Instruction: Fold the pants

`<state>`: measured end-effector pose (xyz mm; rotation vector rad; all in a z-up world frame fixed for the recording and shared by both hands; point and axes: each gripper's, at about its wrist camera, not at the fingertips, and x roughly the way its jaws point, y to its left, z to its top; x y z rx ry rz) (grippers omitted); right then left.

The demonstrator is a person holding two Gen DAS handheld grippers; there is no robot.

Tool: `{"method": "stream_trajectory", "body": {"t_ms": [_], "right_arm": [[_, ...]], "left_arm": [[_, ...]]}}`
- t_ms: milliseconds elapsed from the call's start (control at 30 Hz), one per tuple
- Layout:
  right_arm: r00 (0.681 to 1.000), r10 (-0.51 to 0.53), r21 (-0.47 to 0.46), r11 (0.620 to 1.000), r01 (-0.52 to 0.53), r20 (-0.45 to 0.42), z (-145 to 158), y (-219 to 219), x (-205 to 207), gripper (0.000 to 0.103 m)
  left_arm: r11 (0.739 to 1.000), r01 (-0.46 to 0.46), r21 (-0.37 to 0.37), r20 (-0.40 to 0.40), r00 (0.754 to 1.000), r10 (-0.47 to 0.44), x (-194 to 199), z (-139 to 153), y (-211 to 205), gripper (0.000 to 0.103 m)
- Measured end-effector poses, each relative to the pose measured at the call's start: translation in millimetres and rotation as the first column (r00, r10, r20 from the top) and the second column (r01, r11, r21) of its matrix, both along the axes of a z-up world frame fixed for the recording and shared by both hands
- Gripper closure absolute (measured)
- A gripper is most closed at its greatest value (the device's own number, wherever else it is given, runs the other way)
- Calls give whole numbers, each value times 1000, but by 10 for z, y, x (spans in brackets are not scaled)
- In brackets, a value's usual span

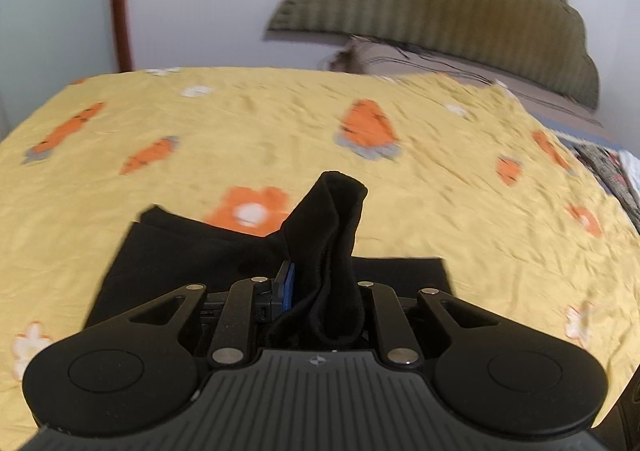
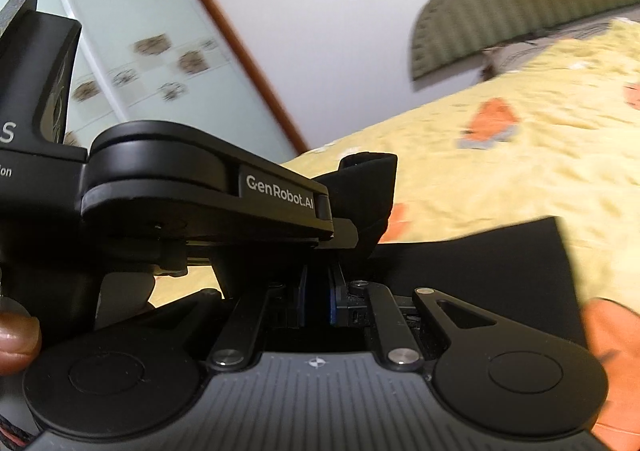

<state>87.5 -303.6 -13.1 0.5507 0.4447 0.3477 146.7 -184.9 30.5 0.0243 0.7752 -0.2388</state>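
Both grippers are clamped down on the black pants (image 1: pixel 332 235) over the yellow carrot-print bedspread (image 1: pixel 460 179), left gripper (image 1: pixel 320 287) pinching a bunched-up fold, right gripper (image 2: pixel 318 299) nearly closed on cloth too, right beside the left.

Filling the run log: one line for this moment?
left tongs: shut on black pants | right tongs: shut on pants | yellow bedspread

A home bedroom: carrot-print yellow bedsheet (image 1: pixel 280 123), padded olive headboard (image 1: pixel 460 3), glass-fronted sliding wardrobe (image 2: pixel 132 51).
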Motion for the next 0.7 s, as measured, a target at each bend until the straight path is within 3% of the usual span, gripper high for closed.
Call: {"method": "stream_trajectory", "body": {"t_ms": [233, 433, 533, 600, 700], "right_arm": [[993, -106, 1, 994, 106, -43, -207, -419, -128, 93], [985, -150, 0, 989, 151, -86, -360, -628, -134, 93], [978, -175, -2, 984, 176, -115, -413, -681, -124, 93], [970, -204, -14, 979, 204, -133, -443, -729, -155, 93], [946, -298, -132, 950, 281, -127, -468, -889, -393, 93]], "left_arm": [[997, 59, -41, -52, 997, -61, 14, -216, -416, 85], [996, 92, -21, -85, 992, -93, 40, -384, -662, 84], [991, 127, -34, -109, 986, -130, 37, -443, -727, 73], [982, 183, -57, -140, 972, -189, 20, -462, -756, 55], [940, 305, -153, -157, 931, -328, -57, -318, -626, 48]]}}
